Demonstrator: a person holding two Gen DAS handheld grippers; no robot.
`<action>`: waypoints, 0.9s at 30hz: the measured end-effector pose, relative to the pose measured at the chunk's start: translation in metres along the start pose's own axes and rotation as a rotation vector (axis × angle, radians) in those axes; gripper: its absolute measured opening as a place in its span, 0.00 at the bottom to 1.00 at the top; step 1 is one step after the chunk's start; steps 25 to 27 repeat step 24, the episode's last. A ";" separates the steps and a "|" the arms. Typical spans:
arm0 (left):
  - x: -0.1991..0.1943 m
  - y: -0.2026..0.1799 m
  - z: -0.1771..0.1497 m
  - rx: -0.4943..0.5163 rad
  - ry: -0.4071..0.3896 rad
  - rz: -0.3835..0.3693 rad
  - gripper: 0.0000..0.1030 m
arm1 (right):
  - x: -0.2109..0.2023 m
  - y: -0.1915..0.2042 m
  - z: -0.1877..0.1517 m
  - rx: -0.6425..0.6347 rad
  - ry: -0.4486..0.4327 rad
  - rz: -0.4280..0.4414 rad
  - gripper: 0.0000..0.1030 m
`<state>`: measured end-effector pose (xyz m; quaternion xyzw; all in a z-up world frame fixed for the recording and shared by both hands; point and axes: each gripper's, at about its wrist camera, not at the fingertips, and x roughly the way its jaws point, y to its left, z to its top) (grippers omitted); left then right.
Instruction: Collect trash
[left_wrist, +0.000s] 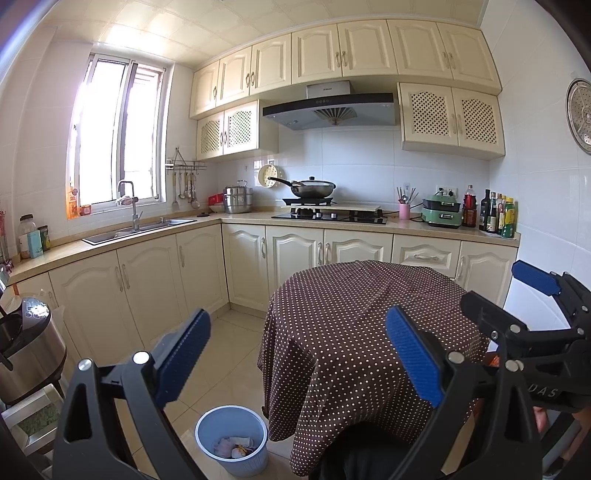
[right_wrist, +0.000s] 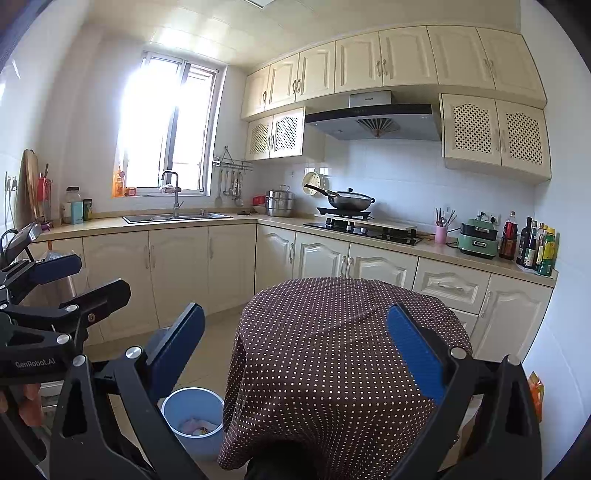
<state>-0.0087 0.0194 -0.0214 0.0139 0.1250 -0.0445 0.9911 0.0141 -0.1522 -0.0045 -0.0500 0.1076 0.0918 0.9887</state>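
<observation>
A light blue trash bin (left_wrist: 232, 439) stands on the tiled floor left of a table draped in a brown polka-dot cloth (left_wrist: 369, 332). Crumpled trash (left_wrist: 236, 446) lies inside the bin. The bin also shows in the right wrist view (right_wrist: 192, 417), partly behind the cloth (right_wrist: 332, 350). My left gripper (left_wrist: 299, 354) is open and empty, held above the table's near left side. My right gripper (right_wrist: 295, 354) is open and empty, above the table; it also shows at the right of the left wrist view (left_wrist: 535, 295). The left gripper shows at the left of the right wrist view (right_wrist: 66, 277).
Cream kitchen cabinets and an L-shaped counter (left_wrist: 240, 218) run behind, with a sink (left_wrist: 140, 229), a stove with a wok (left_wrist: 314, 188) and bottles (left_wrist: 495, 214). A steel rice cooker (left_wrist: 29, 343) stands at the left. An orange package (right_wrist: 535, 395) sits at the right.
</observation>
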 end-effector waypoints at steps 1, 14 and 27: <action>0.002 0.001 0.000 0.001 0.002 0.004 0.91 | 0.003 0.000 0.000 0.001 0.004 0.003 0.93; 0.049 0.026 0.001 -0.022 0.066 0.080 0.91 | 0.060 -0.003 -0.005 0.013 0.073 0.067 0.93; 0.104 0.041 -0.011 -0.056 0.172 0.105 0.91 | 0.130 -0.039 -0.015 0.049 0.196 0.071 0.93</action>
